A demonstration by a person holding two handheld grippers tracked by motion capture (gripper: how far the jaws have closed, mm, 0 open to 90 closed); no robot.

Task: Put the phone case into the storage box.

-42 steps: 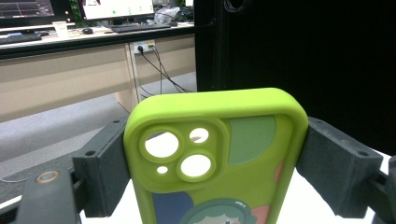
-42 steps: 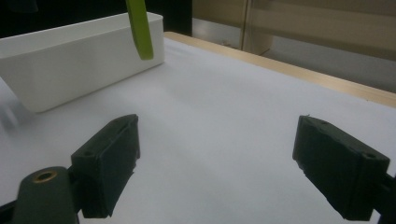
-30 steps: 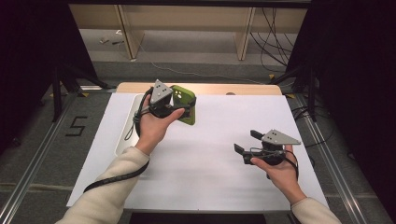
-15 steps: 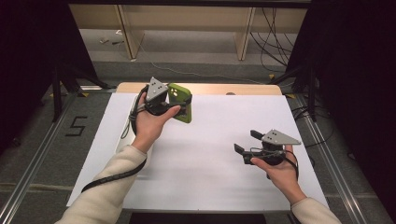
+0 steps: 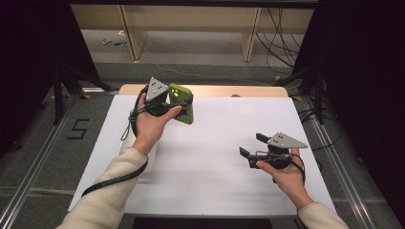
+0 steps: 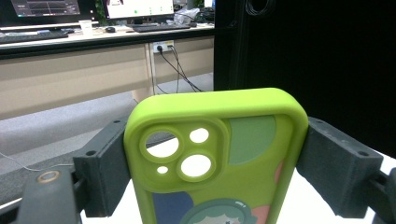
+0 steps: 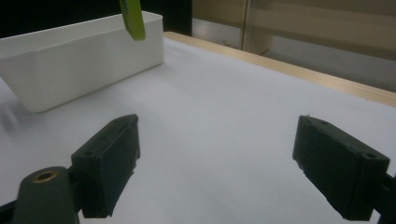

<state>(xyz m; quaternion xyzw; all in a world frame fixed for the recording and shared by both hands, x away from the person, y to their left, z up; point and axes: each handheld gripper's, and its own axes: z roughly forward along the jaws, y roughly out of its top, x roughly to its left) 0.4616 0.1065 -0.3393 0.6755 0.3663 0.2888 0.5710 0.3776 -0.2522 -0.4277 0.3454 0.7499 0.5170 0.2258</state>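
Your green phone case (image 5: 182, 102) sits in the upper left part of the high view, lifted off the table. Your left gripper (image 5: 168, 102) squeezes it from both sides. In the left gripper view the case (image 6: 219, 158) stands up in the middle of the frame, with the black jaws pressed against its two long edges (you can see the camera holes and a bit of a cartoon drawing on it).

A white tray (image 7: 70, 56) shows in the upper left of the right gripper view, and the case's green edge (image 7: 132, 18) hangs over it.

Your right gripper (image 5: 251, 145) is in the lower right of the high view, low over the white table (image 5: 215, 167). Its jaws stand wide apart with nothing between them.
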